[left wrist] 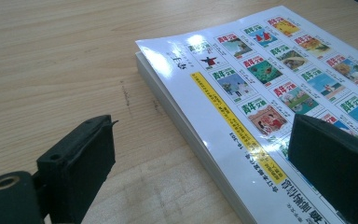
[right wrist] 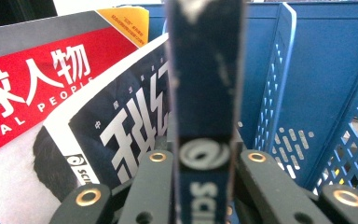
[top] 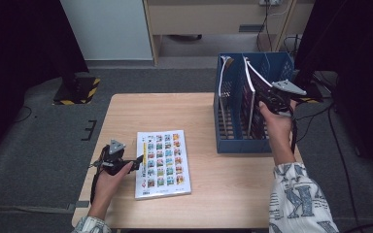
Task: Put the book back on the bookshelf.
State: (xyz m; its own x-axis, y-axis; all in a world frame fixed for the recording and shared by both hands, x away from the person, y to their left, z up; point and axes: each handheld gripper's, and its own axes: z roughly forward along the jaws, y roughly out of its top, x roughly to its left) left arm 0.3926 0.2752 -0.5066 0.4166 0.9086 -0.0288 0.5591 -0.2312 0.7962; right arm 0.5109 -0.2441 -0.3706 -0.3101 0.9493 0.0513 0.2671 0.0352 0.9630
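A magazine with a grid of small colourful covers (top: 163, 162) lies flat on the wooden table (top: 145, 114). My left gripper (top: 137, 162) rests at its left edge, open, with one jaw over the table and the other over the cover (left wrist: 261, 88). My right gripper (top: 267, 99) is shut on the spine of a dark blue magazine (right wrist: 205, 93), held upright over the blue file rack (top: 238, 141). That magazine (top: 255, 85) stands tilted in the rack's right compartment.
More magazines stand in the rack, among them a red-and-white one (right wrist: 32, 79) and a dark one with white characters (right wrist: 121, 121). The rack's perforated blue dividers (right wrist: 275, 93) are close on the right. Dark curtains and cables surround the table.
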